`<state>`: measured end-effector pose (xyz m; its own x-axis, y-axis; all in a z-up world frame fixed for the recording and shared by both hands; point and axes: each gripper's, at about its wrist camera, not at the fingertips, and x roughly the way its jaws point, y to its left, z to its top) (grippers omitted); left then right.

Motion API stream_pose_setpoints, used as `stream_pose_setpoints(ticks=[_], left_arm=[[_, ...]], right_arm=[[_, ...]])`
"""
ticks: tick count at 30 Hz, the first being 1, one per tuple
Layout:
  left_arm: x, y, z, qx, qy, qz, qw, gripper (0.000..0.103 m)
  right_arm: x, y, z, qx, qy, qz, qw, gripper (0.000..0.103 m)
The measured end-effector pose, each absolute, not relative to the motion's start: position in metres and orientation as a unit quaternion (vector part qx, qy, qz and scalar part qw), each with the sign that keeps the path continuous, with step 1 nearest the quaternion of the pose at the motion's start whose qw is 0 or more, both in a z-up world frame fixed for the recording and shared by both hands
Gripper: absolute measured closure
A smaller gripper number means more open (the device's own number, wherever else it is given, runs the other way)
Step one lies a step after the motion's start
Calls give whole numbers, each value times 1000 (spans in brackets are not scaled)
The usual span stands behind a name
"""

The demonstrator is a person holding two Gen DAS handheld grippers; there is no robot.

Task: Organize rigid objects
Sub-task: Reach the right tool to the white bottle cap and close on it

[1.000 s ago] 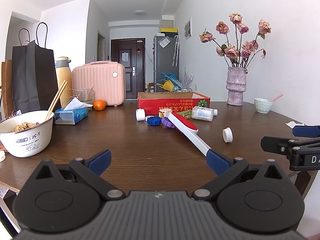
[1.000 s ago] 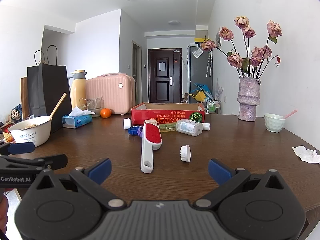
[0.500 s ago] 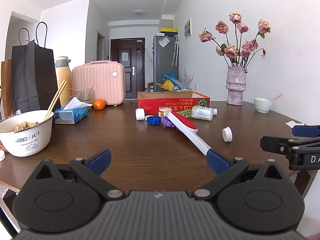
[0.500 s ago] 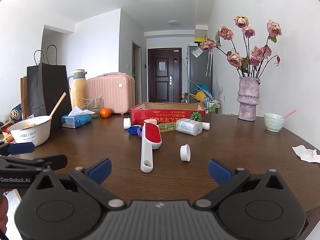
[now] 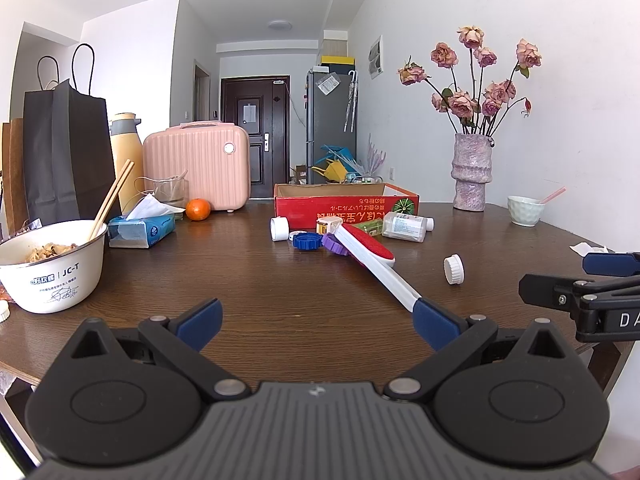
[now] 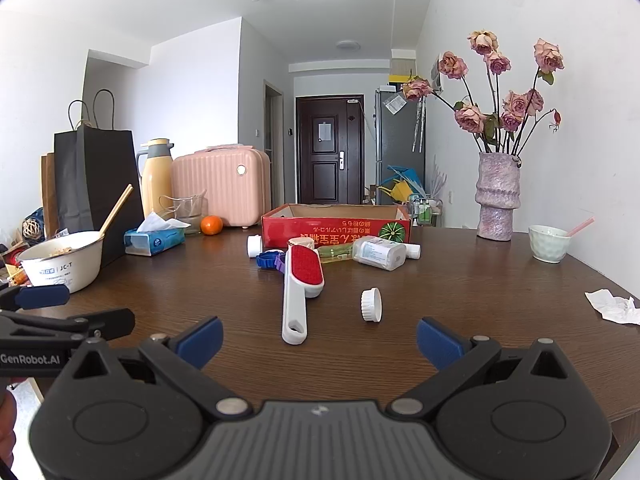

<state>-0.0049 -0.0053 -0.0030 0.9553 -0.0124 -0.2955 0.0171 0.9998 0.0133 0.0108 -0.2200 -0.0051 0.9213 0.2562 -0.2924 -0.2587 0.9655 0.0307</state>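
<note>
My two tongs, left tongs (image 5: 318,320) and right tongs (image 6: 319,338), hover side by side above the near edge of the brown wood-grain tabletop (image 6: 460,300), each spread wide with blue pads and gripping nothing. One lint brush (image 6: 298,288), a white plastic handle with an oval red fabric pad, lies lengthwise ahead of the right tongs. One ribbed white cap (image 6: 371,305) stands on edge just right of the brush. Behind them, one open red cardboard box (image 6: 336,222) sits mid-table; touching or just before its front wall lie one clear rectangular bottle (image 6: 378,254) on its side, one blue toothed ring (image 5: 306,241), one purple toothed ring (image 5: 335,245) and one white cylinder (image 5: 279,228). Left: one white enamel bowl (image 5: 48,264) holding two wooden chopsticks (image 5: 111,198). Right: one textured ceramic vase (image 6: 497,196) of dried roses.
</note>
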Motion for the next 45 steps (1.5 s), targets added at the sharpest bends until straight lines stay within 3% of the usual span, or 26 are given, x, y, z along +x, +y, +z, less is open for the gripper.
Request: stream_pose_setpoints(ticks=[23, 45], left_arm=[[16, -1, 3, 1, 161, -11, 987, 0], [98, 9, -8, -9, 203, -11, 979, 0]], right_arm=[[26, -218, -6, -2, 144, 145, 979, 0], [116, -215, -16, -13, 204, 125, 971, 0]])
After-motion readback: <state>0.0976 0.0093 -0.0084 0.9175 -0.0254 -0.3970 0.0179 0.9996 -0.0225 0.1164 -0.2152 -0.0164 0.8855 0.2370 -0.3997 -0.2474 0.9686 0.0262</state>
